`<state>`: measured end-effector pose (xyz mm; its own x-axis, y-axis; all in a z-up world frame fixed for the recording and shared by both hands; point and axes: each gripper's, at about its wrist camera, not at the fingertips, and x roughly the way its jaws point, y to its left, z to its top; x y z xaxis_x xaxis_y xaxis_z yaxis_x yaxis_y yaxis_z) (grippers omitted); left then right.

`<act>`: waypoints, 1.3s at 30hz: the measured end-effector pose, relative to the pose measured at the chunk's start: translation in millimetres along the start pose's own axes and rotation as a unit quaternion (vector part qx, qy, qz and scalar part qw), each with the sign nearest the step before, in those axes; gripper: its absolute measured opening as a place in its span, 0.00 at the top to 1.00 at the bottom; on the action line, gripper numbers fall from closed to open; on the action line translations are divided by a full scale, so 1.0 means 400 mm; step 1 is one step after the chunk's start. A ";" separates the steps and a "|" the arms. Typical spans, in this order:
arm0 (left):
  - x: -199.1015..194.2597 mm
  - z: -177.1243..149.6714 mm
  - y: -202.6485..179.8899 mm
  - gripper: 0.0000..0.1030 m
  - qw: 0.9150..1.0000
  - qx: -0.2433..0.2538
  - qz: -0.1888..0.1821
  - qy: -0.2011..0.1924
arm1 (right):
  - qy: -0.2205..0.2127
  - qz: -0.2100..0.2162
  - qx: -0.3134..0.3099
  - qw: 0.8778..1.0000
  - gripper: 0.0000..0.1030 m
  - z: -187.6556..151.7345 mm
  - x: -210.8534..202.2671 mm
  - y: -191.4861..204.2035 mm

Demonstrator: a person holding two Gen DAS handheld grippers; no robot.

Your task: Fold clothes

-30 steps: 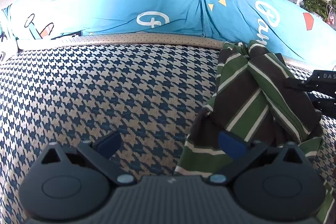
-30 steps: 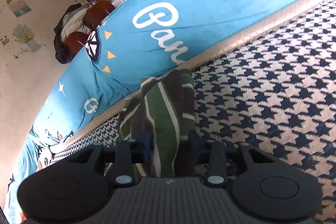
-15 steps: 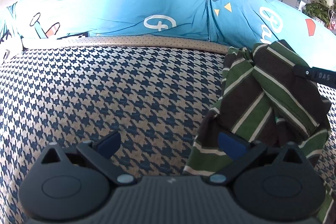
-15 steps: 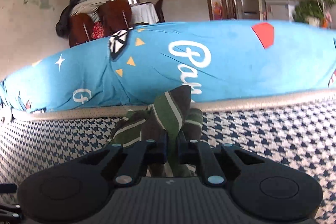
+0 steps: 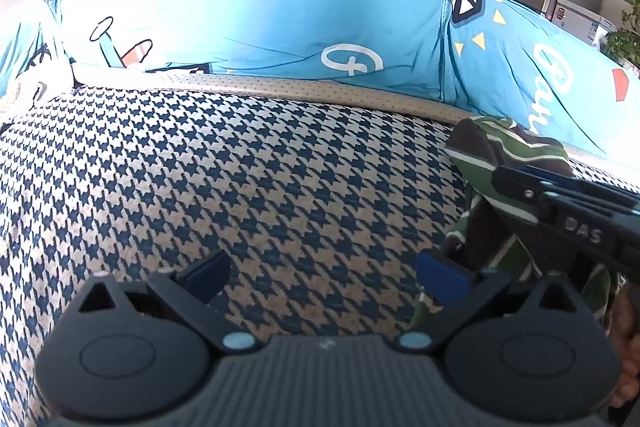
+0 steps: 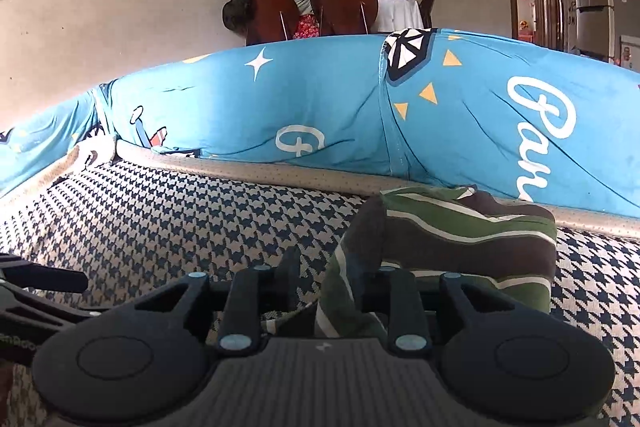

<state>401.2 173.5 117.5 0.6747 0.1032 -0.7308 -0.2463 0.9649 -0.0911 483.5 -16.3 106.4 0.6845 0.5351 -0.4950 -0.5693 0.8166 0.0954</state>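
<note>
A green, brown and white striped garment (image 5: 480,151) lies bunched at the right of the houndstooth sofa seat (image 5: 280,167). My left gripper (image 5: 324,279) stands open just above the seat with nothing between its blue pads; the garment's edge sits beside its right pad (image 5: 440,277). The right gripper (image 5: 560,203) reaches in from the right over the garment. In the right wrist view the garment (image 6: 460,227) hangs down between the fingers of my right gripper (image 6: 334,283). Its jaws are opening. The cloth lies against the right finger (image 6: 394,291) and stands apart from the left one.
Blue printed back cushions (image 5: 280,27) run along the far side of the seat behind a beige piping edge (image 5: 300,93). The left half of the seat shows bare houndstooth fabric. Chairs (image 6: 312,11) with clothes piled on them, doorways and a fridge stand beyond the sofa.
The right gripper rolled level and carried the garment leftward; it pinched the cloth half a second ago and its jaws have since parted. The left gripper shifted slightly and stayed open.
</note>
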 end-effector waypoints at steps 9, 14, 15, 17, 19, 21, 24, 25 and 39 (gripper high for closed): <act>-0.015 -0.001 -0.022 0.00 1.000 0.001 -0.008 -0.008 | 0.008 -0.007 0.044 0.999 0.59 -0.010 -0.082 -0.114; -0.009 -0.004 -0.038 0.00 1.000 0.009 -0.008 -0.006 | 0.020 0.007 0.081 0.997 0.59 0.018 -0.035 -0.139; -0.006 -0.003 -0.037 0.00 1.000 0.008 -0.007 -0.005 | 0.023 0.005 0.075 0.997 0.59 0.024 -0.021 -0.134; -0.002 -0.001 -0.034 0.00 1.000 0.005 -0.009 -0.003 | 0.030 -0.001 0.065 0.997 0.59 0.034 0.009 -0.124; 0.000 0.001 -0.028 0.00 1.000 -0.001 -0.012 0.000 | 0.037 -0.008 0.063 0.997 0.59 0.042 0.039 -0.118; 0.002 0.003 -0.026 0.00 1.000 -0.001 -0.011 0.000 | 0.045 -0.014 0.069 0.997 0.59 0.048 0.068 -0.117; 0.006 0.005 -0.022 0.00 1.000 -0.004 -0.012 0.003 | 0.056 -0.020 0.081 0.995 0.59 0.054 0.107 -0.115; 0.008 0.006 -0.021 0.00 1.000 -0.007 -0.014 0.005 | 0.061 -0.023 0.084 0.994 0.59 0.055 0.119 -0.115; 0.010 0.013 -0.038 0.00 1.000 -0.007 -0.021 0.013 | 0.082 -0.039 0.072 0.993 0.88 0.055 0.175 -0.098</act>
<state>411.0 160.6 119.4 0.6662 0.0557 -0.7437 -0.2272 0.9649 -0.1313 563.6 -6.1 87.0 0.6342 0.4370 -0.6379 -0.4392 0.8826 0.1680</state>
